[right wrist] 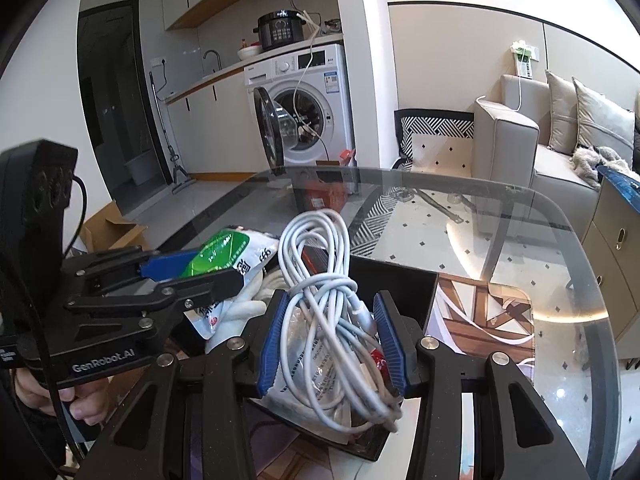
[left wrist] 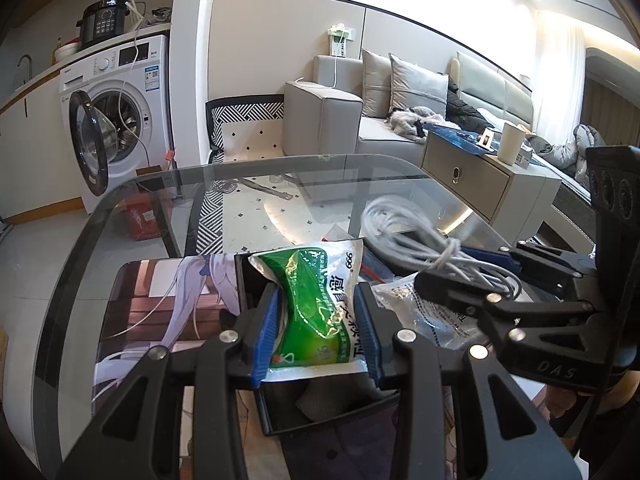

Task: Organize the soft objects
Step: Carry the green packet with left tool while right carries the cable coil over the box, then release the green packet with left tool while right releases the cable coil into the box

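Note:
My left gripper is shut on a green and white sachet, pinched upright between its blue pads above an open black box. To its right, my right gripper is shut on a coil of white cable. In the right wrist view the cable hangs looped between the pads of the right gripper, over the black box. A clear printed bag and a white glove lie in the box. The left gripper holds the sachet at the left.
The box stands on a printed mat on a round glass table. Beyond it are a washing machine with its door open, a grey sofa and a low cabinet. A cardboard box sits on the floor.

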The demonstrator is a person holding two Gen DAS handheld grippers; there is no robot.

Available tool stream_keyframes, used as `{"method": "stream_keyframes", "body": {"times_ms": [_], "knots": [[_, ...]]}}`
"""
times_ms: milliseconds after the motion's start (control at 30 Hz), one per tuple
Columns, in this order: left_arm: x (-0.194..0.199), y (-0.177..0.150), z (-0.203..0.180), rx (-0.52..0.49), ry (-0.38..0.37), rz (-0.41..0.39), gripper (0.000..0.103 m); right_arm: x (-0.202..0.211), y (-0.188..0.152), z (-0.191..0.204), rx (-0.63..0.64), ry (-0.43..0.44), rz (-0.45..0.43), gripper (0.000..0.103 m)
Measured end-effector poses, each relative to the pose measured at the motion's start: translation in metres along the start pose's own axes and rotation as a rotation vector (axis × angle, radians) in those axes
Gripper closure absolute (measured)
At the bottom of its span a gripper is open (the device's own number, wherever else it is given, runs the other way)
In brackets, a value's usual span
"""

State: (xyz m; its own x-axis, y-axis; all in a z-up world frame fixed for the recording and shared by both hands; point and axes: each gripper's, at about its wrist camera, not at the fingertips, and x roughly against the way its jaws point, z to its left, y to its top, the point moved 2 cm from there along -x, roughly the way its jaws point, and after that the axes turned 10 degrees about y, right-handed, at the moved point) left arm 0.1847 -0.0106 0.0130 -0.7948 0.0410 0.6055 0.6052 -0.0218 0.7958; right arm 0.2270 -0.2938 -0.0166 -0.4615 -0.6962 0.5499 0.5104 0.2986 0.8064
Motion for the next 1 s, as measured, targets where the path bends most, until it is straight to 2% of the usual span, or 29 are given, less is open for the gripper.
{"method": "stream_keyframes", "body": {"times_ms": [633,700,833,1000], "knots": [[-0.007,-0.002,-0.001,0.000,0.003,0.016,0.064,-0.015,-0.001,-0.004,0.013,-0.007,0.030,0.061],[-0.007,-0.003,-0.001,0.004,0.001,0.020,0.060,-0.011,-0.001,-0.004,-0.001,0.013,0.024,0.057],[-0.002,-0.006,-0.001,0.001,0.001,0.018,0.053,0.004,-0.001,-0.003,0.015,-0.002,-0.009,0.052],[0.010,-0.008,0.001,0.001,0.007,-0.001,0.044,0.020,-0.002,-0.004,0.010,-0.017,-0.032,0.038]]}}
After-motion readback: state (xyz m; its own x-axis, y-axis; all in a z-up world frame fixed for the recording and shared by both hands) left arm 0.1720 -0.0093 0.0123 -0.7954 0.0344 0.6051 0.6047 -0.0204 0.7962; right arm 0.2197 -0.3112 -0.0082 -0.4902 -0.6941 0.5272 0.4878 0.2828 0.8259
